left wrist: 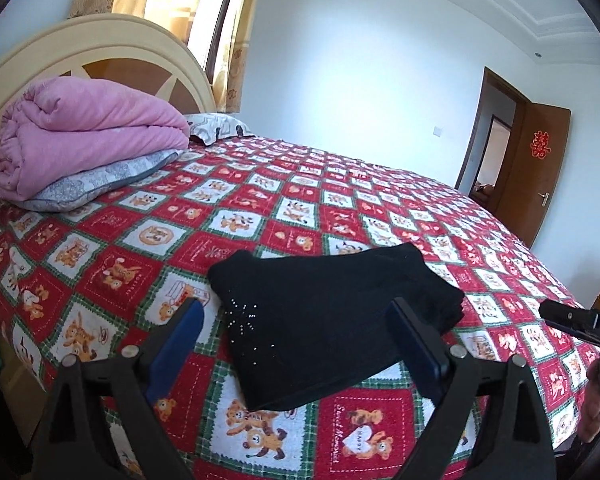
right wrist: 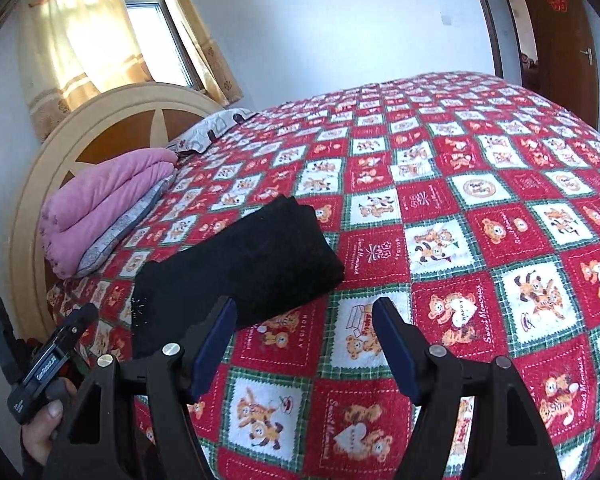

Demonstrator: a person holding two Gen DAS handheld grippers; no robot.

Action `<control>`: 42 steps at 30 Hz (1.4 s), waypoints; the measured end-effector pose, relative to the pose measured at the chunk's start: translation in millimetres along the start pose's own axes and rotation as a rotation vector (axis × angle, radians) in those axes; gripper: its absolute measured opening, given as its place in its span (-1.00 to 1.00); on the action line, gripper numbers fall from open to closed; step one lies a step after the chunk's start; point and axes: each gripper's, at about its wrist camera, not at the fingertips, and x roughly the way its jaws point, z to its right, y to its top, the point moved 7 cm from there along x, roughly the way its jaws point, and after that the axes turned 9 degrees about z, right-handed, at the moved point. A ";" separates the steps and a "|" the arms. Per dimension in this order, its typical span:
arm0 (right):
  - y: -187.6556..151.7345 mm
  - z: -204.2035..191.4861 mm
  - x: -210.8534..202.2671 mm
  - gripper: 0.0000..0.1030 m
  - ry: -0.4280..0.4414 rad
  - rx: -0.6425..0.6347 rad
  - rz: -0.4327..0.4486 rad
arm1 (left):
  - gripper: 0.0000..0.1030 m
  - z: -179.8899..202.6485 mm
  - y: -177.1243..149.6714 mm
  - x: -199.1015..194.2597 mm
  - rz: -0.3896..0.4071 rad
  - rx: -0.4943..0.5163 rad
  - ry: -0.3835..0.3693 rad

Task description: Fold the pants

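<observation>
The black pants [left wrist: 324, 308] lie folded into a thick rectangular bundle on the red, white and green bear-print bedspread [left wrist: 260, 208], near the bed's front edge. A small pattern of shiny studs shows on their near left part. My left gripper [left wrist: 296, 306] hovers just in front of and above the bundle, open, its blue pads wide apart and touching nothing. In the right wrist view the pants [right wrist: 244, 264] sit left of centre. My right gripper [right wrist: 306, 306] stands open over the bare bedspread [right wrist: 460, 208], to the right of the bundle's near corner, with nothing between its pads.
A folded pink quilt [left wrist: 80, 136] rests on a grey pillow [left wrist: 96, 180] by the cream and brown headboard [left wrist: 100, 52], with a second patterned pillow [left wrist: 216, 126] behind. A brown door [left wrist: 540, 168] stands open at the far right. A hand [right wrist: 40, 436] holds the other tool at the lower left.
</observation>
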 end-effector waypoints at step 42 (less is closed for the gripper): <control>5.1 -41.8 -55.7 0.39 -0.008 -0.159 0.134 | 1.00 29.2 23.5 -27.1 0.074 0.047 -0.003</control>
